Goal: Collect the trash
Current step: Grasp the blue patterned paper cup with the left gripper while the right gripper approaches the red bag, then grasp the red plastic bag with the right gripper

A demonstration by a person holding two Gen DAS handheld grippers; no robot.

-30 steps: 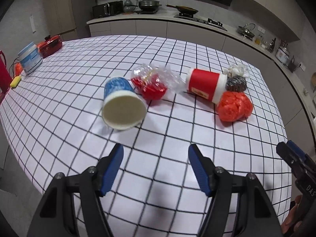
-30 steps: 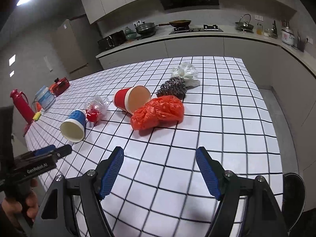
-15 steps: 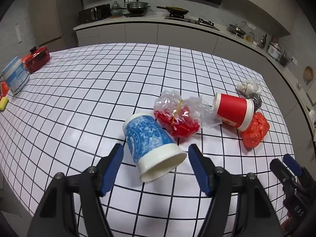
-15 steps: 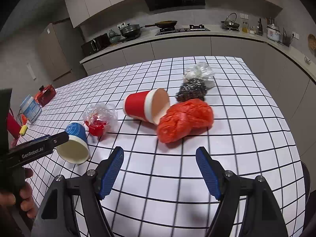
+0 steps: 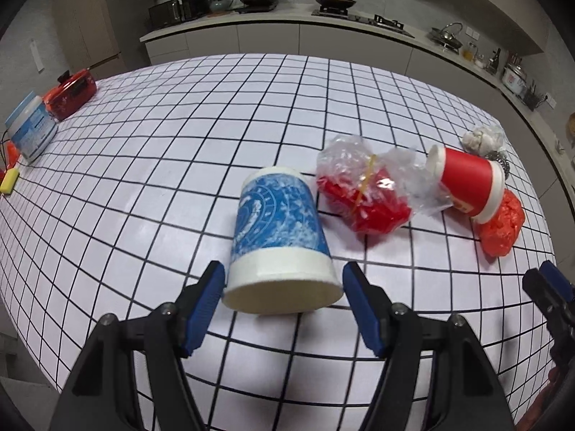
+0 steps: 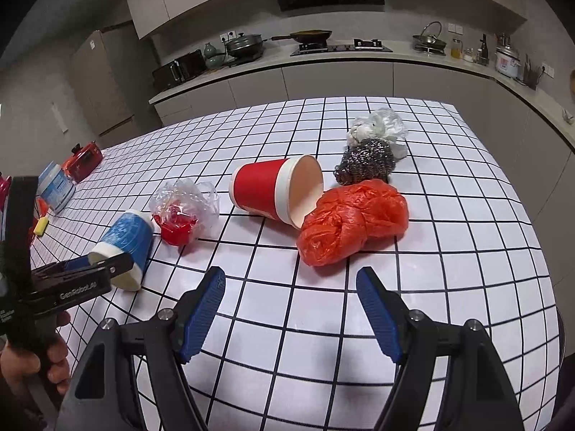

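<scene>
My left gripper (image 5: 284,287) hangs low over the checked tabletop (image 5: 179,179) with its jaws open, one blue pad on either side of the rim of the blue paper cup (image 5: 280,237). The cup lies on its side, mouth toward me, and I see a thin gap at each pad, so nothing is clamped. At about 2 o'clock from the cup, just beside it, sits a clear plastic bag with red scraps (image 5: 366,194), tied with a yellow band. Further toward 3 o'clock lies the red paper cup (image 5: 467,183), also on its side, touching the crumpled orange bag (image 5: 503,222).

My right gripper (image 6: 291,305) has its jaws open and empty, pointing down at bare tabletop. From that camera the orange bag is at 12 o'clock, just beyond the pad tips and apart from them. The red cup's open mouth rests against it at 11 o'clock. Behind them lie a steel scouring pad (image 6: 366,161) and a white crumpled wrapper (image 6: 377,125), touching each other. Far at 9 o'clock, near the tabletop's edge, stand a white-and-blue tub (image 6: 55,186) and a small red pot (image 6: 82,158).
</scene>
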